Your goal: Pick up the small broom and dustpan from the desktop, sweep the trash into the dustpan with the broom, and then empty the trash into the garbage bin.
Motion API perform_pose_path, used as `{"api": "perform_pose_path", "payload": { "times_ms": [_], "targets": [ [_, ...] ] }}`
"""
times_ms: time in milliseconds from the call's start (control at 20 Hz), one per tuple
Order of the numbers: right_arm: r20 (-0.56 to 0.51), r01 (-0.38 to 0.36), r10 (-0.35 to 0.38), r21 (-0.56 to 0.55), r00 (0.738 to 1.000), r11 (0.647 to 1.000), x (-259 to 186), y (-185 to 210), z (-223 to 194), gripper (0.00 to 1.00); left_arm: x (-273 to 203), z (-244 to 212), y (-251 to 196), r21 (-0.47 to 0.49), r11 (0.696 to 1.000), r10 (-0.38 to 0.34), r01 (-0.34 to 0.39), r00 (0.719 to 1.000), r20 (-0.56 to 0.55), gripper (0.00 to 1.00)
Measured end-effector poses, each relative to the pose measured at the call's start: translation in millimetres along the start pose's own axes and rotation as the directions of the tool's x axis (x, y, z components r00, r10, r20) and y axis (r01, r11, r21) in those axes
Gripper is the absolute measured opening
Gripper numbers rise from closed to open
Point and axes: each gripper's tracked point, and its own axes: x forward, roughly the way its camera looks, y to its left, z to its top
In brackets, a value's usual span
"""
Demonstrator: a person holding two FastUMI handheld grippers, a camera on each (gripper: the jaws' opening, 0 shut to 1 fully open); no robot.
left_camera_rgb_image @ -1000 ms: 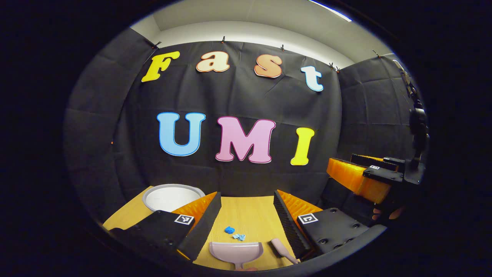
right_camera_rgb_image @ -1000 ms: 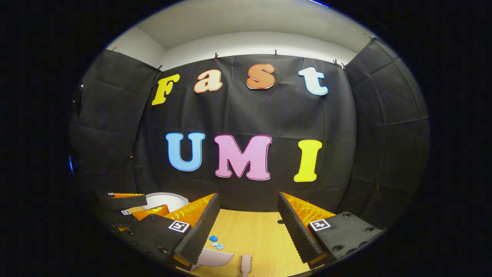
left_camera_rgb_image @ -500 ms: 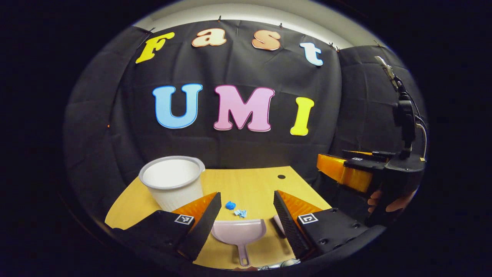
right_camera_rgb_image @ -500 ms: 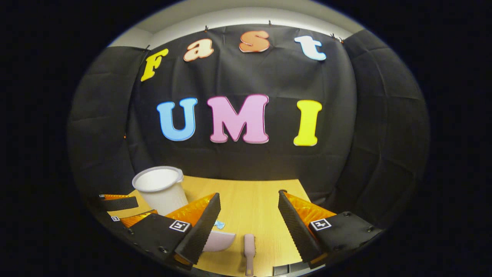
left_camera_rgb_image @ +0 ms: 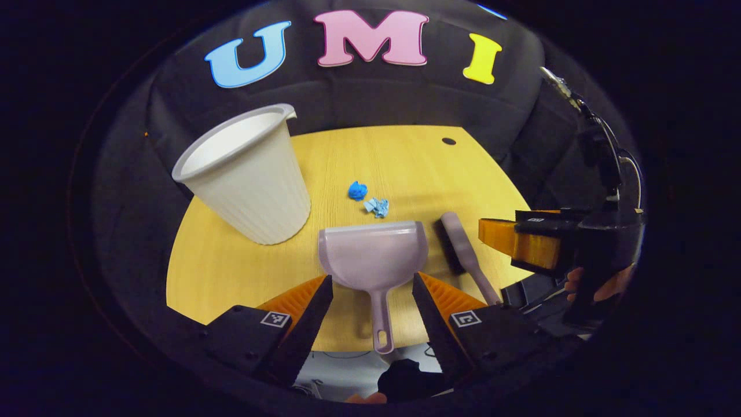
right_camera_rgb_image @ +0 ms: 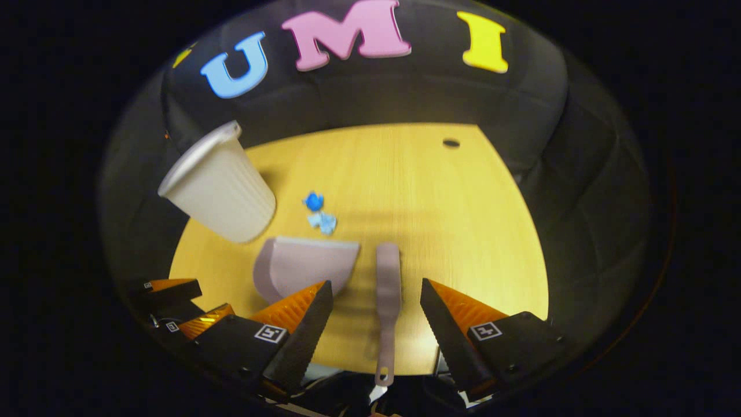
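A pale pink dustpan lies on the wooden desktop, handle toward me. My left gripper hangs open above that handle, one finger on each side, apart from it. To its right lies the small pink broom. In the right gripper view the broom lies lengthwise between the open fingers of my right gripper, untouched, and the dustpan sits to its left. Blue scraps of trash lie just beyond the dustpan's mouth. The white ribbed garbage bin stands at the left.
The desktop's near edge runs just under both grippers. A small dark hole marks the far right of the desktop. The other gripper, held by a hand, shows at the right of the left gripper view. Black cloth walls close in the desk.
Both grippers have tilted downward and risen, so the views now look down on the desktop. The dustpan and broom handles have come between the open fingers. Nothing on the desk has moved.
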Motion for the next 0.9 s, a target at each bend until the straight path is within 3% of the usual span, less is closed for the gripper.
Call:
{"api": "perform_pose_path", "payload": {
  "times_ms": [200,400,650,850,900],
  "targets": [
    [-0.235,0.025,-0.024,0.002,0.972,1.000,47.1,-11.1,-42.2,0.99,32.7,-9.6,0.0,-0.030,1.000,-0.011,0.005,0.979,-0.206,0.83],
    [-0.377,0.027,-0.036,-0.028,0.926,0.999,75.4,-10.4,-60.9,0.99,54.7,13.2,9.9,-0.086,0.996,-0.045,0.014,0.927,-0.372,0.83],
    [-0.464,0.066,-0.079,-0.043,0.882,0.997,101.7,-12.4,-68.2,0.99,96.9,7.8,13.3,-0.084,0.996,-0.030,-0.007,0.899,-0.436,0.83],
    [-0.474,0.087,-0.104,-0.058,0.875,0.995,112.9,-12.8,-65.2,0.98,116.9,12.8,8.0,-0.093,0.996,-0.053,0.011,0.890,-0.452,0.83],
    [-0.478,0.088,-0.107,-0.062,0.872,0.994,115.4,-12.5,-65.4,0.89,119.8,14.1,8.3,-0.094,0.996,-0.048,0.005,0.889,-0.455,0.83]
  ]
}}
